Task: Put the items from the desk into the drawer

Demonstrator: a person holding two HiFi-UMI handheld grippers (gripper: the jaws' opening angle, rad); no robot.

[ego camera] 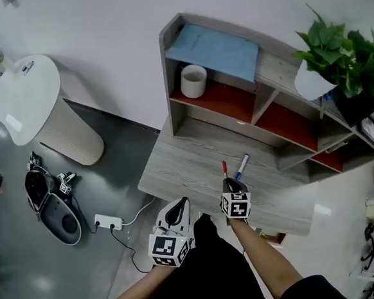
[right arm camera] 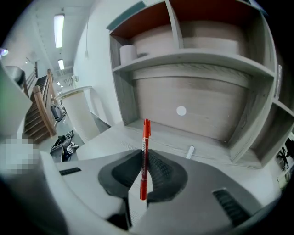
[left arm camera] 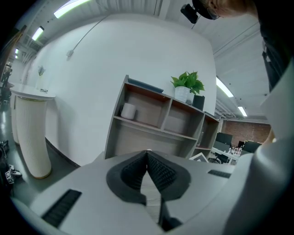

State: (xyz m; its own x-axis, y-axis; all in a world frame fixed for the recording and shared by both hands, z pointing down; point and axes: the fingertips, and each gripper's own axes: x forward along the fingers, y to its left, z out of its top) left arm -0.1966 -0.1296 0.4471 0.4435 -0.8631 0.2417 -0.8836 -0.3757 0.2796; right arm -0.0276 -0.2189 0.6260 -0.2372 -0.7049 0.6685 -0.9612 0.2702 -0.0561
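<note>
A red pen (right arm camera: 145,156) stands clamped between the jaws of my right gripper (right arm camera: 144,158), its tip pointing toward the shelf; from above the red pen (ego camera: 224,169) sticks out ahead of the right gripper (ego camera: 234,188) over the grey wooden desk (ego camera: 194,158). A blue-capped white pen (ego camera: 242,167) lies on the desk just right of it, seen also as a white pen (right arm camera: 189,151) ahead. My left gripper (ego camera: 179,212) hangs at the desk's front edge, shut with nothing between its pads (left arm camera: 156,167). No drawer is visible.
A grey shelf unit (ego camera: 248,102) with red-backed compartments stands on the desk's far side, holding a white cup (ego camera: 193,80), a blue folder (ego camera: 212,49) and a potted plant (ego camera: 341,62). A white bin (ego camera: 39,112), shoes and a power strip (ego camera: 107,222) are on the floor at left.
</note>
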